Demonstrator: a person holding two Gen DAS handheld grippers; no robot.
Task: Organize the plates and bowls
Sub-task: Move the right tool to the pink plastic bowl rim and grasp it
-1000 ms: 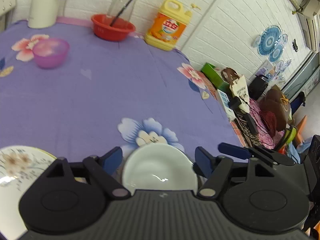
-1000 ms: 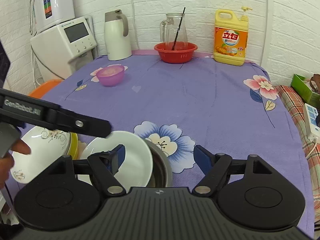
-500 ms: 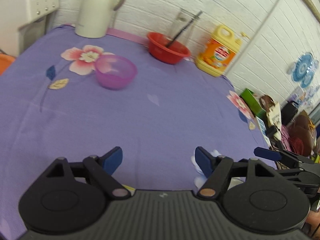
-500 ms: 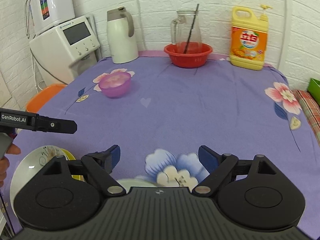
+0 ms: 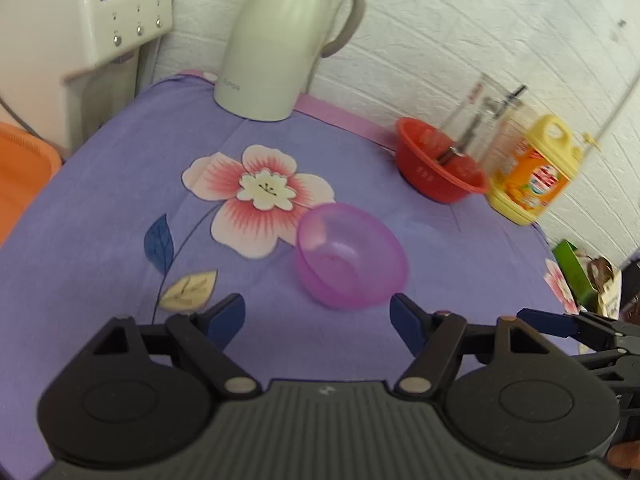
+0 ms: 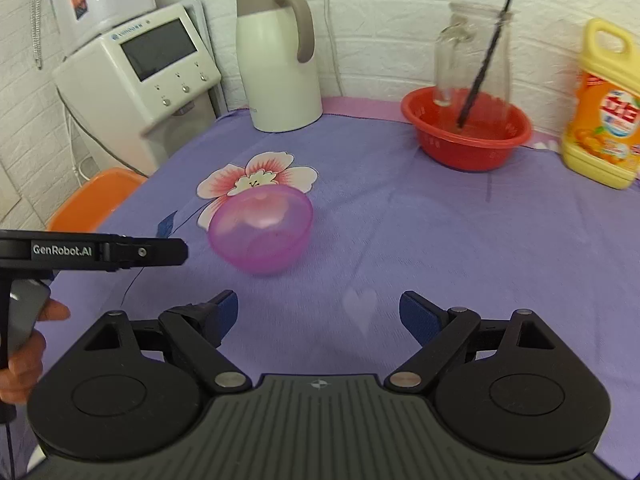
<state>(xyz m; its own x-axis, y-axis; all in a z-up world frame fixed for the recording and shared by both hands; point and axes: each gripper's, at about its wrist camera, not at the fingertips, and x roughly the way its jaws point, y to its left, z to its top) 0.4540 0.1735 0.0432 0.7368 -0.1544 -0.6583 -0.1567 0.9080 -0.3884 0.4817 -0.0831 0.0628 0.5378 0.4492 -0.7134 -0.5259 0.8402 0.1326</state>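
the purple bowl is seen upright on the tablecloth, just ahead of the left gripper; the right gripper is farther; both are spread apart, nothing held

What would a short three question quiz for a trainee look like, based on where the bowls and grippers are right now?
1. True or false: the left gripper is shut on the purple bowl.
2. What stands inside the red bowl?
A. the yellow bottle
B. a glass jug
C. the white kettle
3. Fill in: the purple bowl lies partly over a printed ____ on the tablecloth.

Key:
1. False. Its fingers are spread and the bowl sits just ahead of them, apart.
2. B, the glass jug, with a dark stick in it.
3. Flower.
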